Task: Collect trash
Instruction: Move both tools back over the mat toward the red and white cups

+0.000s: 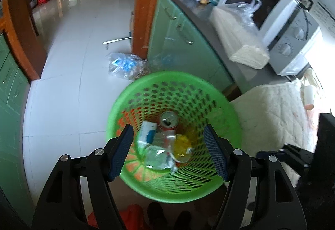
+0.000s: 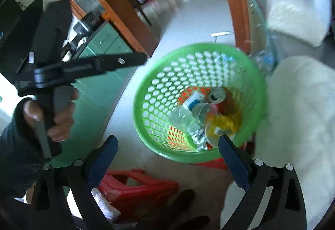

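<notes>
Two handheld grippers, both with jaws spread and nothing between the blue pads: left gripper [image 1: 168, 146] poised above the basket mouth; right gripper [image 2: 167, 158] over the near rim of the same basket. One green perforated plastic wastebasket [image 1: 226, 104], round, standing on the pale tiled floor [image 1: 67, 58] beside a cream quilted cover [image 1: 278, 117]. Contents, lying at the basket bottom: one red drink can [image 1: 169, 120], top up, toward the far side; one white-and-blue carton [image 1: 147, 132] just left of the can; one clear crumpled plastic bottle [image 1: 156, 155] nearest the camera; one yellow wrapper [image 1: 182, 145] touching a clear plastic cup; foil scraps, too blurred to identify further. One crumpled clear plastic bag [image 1: 125, 65] with blue print on the floor beyond the far rim of the basket, against the green cabinet [image 1: 178, 41]. One dark countertop [image 1: 201, 14] on that cabinet, bearing a white microwave [image 1: 278, 27] and a block in a clear bag [image 1: 238, 33]. One red plastic stool [image 2: 138, 186], on the floor near the right gripper. One hand [image 2: 56, 117] in a dark sleeve, gripping the left gripper's handle, seen from the right wrist.
</notes>
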Demonstrator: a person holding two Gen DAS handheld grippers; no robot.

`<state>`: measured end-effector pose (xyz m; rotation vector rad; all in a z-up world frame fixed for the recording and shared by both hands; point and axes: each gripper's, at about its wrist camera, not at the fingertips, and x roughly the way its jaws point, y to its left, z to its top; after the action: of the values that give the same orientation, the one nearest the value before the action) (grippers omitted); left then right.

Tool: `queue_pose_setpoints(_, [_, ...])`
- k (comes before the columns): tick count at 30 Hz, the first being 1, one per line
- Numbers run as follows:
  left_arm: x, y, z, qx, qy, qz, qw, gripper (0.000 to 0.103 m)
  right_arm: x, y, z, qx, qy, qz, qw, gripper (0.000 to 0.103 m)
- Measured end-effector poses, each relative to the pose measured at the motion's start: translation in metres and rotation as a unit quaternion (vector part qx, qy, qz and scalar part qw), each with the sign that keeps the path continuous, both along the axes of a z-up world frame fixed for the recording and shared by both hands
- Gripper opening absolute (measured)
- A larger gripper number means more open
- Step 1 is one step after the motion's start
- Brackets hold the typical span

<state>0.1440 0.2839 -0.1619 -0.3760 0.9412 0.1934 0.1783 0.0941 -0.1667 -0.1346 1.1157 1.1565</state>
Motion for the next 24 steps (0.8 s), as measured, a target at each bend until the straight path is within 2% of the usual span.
queue_pose_setpoints(6, [0.025,-0.052,0.022,0.003,-0.023,-0.059,0.998,0.069,0.009,-0.075,0.048,0.002,-0.048,-0.068,0.997,0.093])
queue_pose_setpoints(12, [0.058,-0.131,0.042,0.003,-0.042,-0.135,0.99,0.069,0.026,-0.177,0.086,-0.019,-0.089,-0.16,0.983,0.093])
queue_pose_setpoints(16, [0.078,-0.194,0.051,-0.009,-0.053,-0.19,0.9804,0.069,0.039,-0.247,0.105,-0.034,-0.109,-0.219,0.969,0.093])
queue_pose_setpoints(19, [0.085,-0.242,0.056,-0.018,-0.059,-0.229,0.9715,0.069,0.05,-0.308,0.116,-0.056,-0.125,-0.266,0.954,0.093])
queue_pose_setpoints(24, [0.098,-0.325,0.059,-0.039,-0.061,-0.293,0.9533,0.069,0.066,-0.388,0.123,-0.089,-0.136,-0.325,0.932,0.093])
